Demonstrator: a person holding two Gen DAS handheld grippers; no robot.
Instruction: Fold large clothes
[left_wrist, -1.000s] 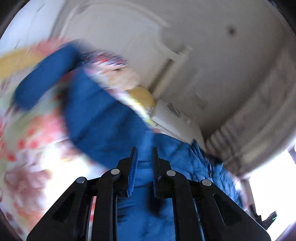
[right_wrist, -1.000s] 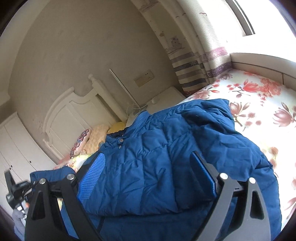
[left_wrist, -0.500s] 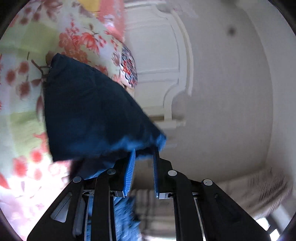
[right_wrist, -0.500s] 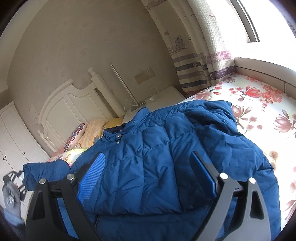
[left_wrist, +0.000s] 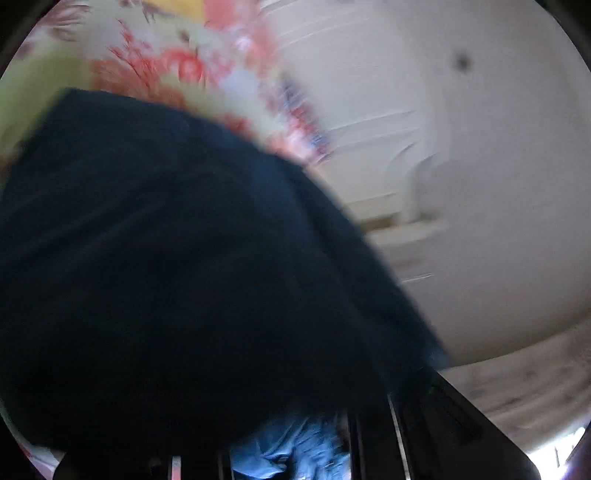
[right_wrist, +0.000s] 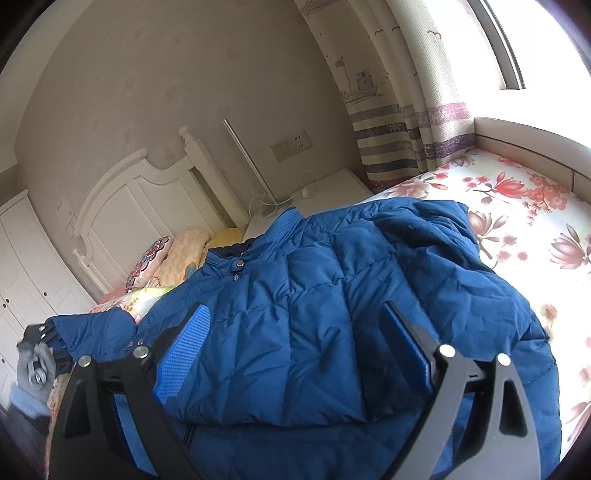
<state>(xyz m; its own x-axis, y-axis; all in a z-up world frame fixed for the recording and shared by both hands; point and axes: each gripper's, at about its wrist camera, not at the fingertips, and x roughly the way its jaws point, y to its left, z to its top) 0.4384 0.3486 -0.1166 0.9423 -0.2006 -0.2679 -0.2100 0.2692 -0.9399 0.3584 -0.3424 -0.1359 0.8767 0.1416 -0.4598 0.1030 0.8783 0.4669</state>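
A blue quilted puffer jacket (right_wrist: 332, 314) lies front-up on the bed, collar toward the headboard. Its left sleeve (right_wrist: 92, 328) stretches out to the far left, where my left gripper (right_wrist: 42, 338) is shut on the cuff. In the left wrist view that sleeve (left_wrist: 184, 277) hangs dark and blurred over most of the picture and hides the fingers. My right gripper (right_wrist: 295, 308) hovers open just above the jacket's chest, nothing between its blue pads (right_wrist: 184, 343).
The bed has a floral sheet (right_wrist: 517, 206), with pillows (right_wrist: 177, 254) against a white headboard (right_wrist: 140, 199). A white nightstand (right_wrist: 332, 188) with a cable stands beside striped curtains (right_wrist: 399, 140). A white wardrobe (right_wrist: 22, 266) is at the far left.
The left wrist view has rolled, and the held sleeve has swung up to cover most of it. In the right wrist view the jacket and right gripper stay almost still.
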